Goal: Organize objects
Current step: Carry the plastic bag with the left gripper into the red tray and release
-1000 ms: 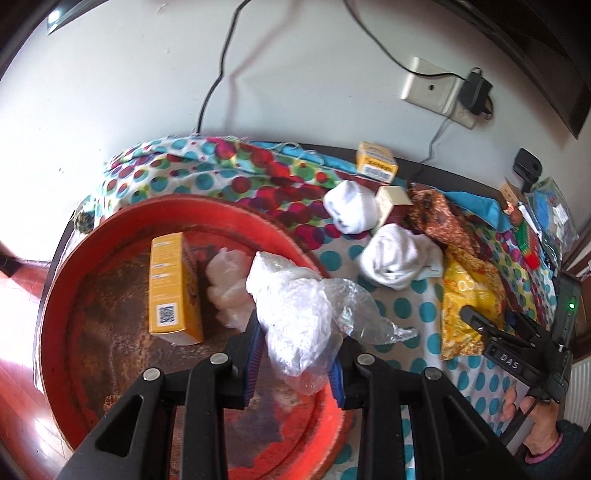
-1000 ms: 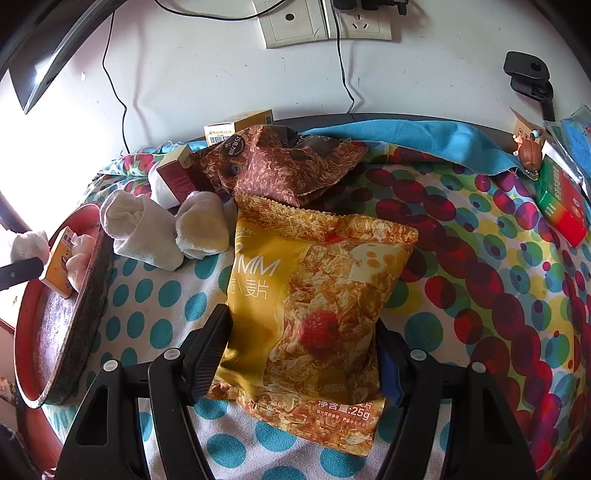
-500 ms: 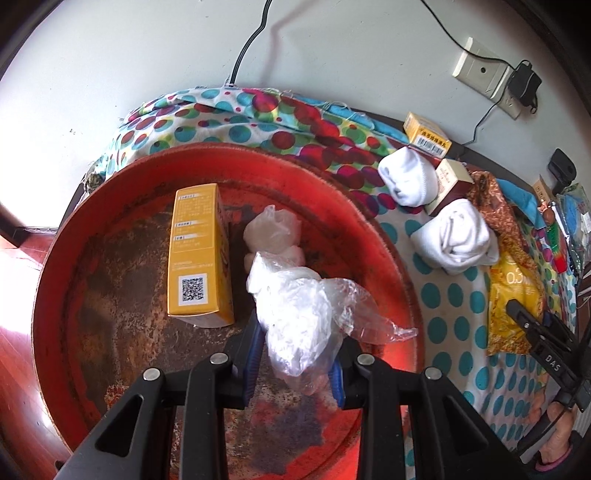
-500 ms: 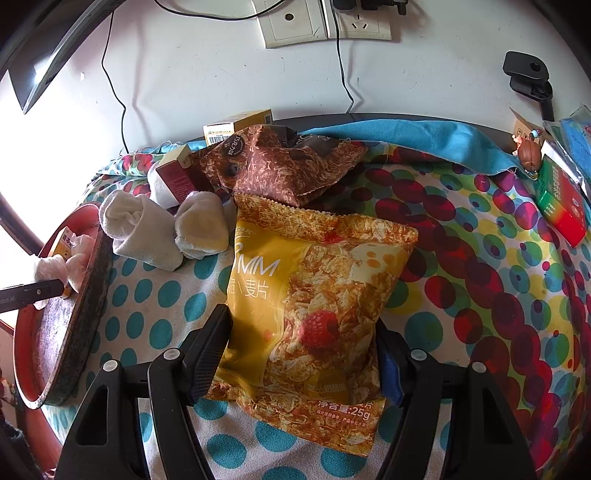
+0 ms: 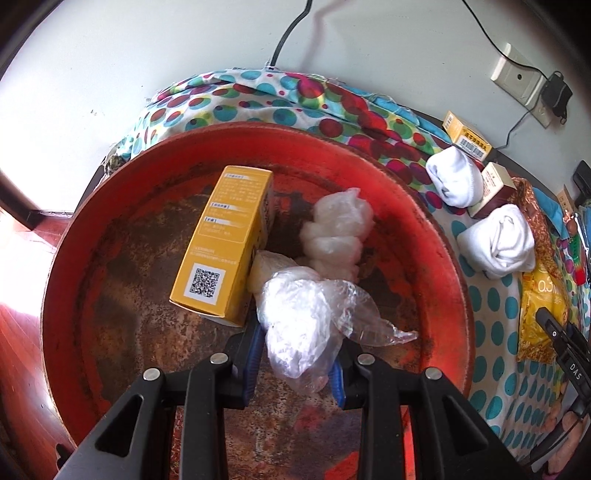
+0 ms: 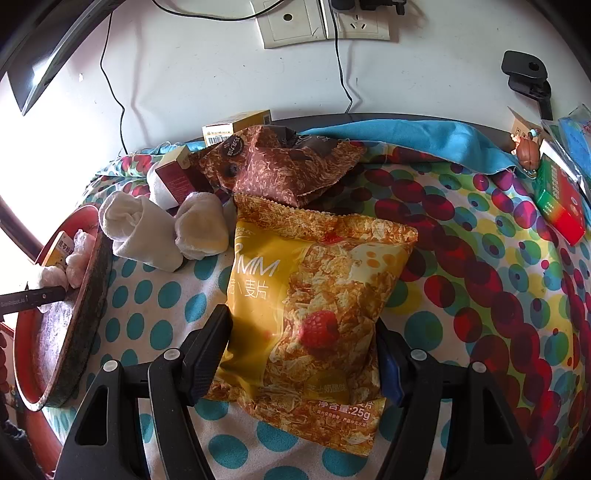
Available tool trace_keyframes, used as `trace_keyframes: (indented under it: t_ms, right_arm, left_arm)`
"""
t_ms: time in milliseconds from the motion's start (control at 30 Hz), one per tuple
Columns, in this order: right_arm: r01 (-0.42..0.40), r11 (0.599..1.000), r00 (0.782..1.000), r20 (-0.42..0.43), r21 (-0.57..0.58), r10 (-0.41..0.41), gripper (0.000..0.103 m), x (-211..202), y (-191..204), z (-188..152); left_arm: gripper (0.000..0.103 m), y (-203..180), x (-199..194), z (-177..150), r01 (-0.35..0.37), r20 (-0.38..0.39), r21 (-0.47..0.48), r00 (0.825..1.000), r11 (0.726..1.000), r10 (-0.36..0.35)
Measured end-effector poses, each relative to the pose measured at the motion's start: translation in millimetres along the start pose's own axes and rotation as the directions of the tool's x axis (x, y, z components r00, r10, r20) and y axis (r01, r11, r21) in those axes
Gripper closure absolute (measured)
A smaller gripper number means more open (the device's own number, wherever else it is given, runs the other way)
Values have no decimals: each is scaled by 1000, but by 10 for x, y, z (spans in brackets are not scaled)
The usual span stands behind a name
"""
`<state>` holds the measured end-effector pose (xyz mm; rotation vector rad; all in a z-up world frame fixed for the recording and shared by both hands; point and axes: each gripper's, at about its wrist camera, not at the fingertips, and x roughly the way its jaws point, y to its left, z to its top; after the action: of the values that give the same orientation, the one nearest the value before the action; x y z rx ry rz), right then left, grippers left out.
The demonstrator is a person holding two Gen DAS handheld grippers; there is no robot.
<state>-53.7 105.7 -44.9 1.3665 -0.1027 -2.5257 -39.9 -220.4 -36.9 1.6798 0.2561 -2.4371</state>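
Note:
My left gripper (image 5: 295, 354) is shut on a crumpled clear plastic bag (image 5: 299, 317) and holds it over the round red tray (image 5: 436, 236). In the tray lie a yellow box (image 5: 221, 243) and another crumpled plastic bag (image 5: 338, 230). My right gripper (image 6: 301, 354) is open, its jaws on either side of a yellow cereal packet (image 6: 314, 295) that lies on the dotted cloth. A brown snack packet (image 6: 280, 166) lies behind it. Two rolled white socks (image 6: 166, 232) sit left of the packets, near the tray (image 6: 88, 291).
Small boxes (image 5: 467, 138) lie by the wall behind the socks. A green and red box (image 6: 559, 203) and a small figurine (image 6: 526, 153) are at the right edge. Cables and wall sockets (image 6: 321, 20) run behind the table. The tray stands at the table's left end.
My left gripper has moved left and forward with the plastic bag, from the tray's right rim to over its middle. The right gripper and the yellow packet have not moved.

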Motion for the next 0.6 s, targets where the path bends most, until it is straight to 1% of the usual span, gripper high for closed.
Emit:
trace_keyframes:
  t_ms: [67, 133, 267, 400, 567, 600]
  right_arm:
    - [1, 1000, 1000, 1, -4, -1, 36, -3, -1, 1]
    - [1, 1000, 1000, 1, -3, -1, 36, -5, -12, 3]
    - [-4, 1000, 1000, 0, -1, 4, 36, -14, -20, 4]
    - [-9, 1000, 1000, 0, -1, 9, 37, -42, -26, -8]
    - [-14, 1000, 1000, -2, -2, 14, 38, -84, -15, -32]
    - [-14, 1000, 1000, -2, -5, 14, 38, -96, -11, -39]
  left_arm:
    - [71, 0, 13, -11, 0, -13, 13, 1000, 1000, 0]
    - [70, -2, 7, -8, -9, -11, 14, 1000, 1000, 9]
    - [70, -64, -19, -14, -4, -13, 36, 1000, 999, 5]
    - [70, -96, -5, -15, 5, -32, 39, 999, 999, -4]
    - [69, -135, 10, -20, -31, -49, 60, 998, 998, 34]
    - [68, -135, 21, -21, -33, -63, 58, 997, 998, 36]
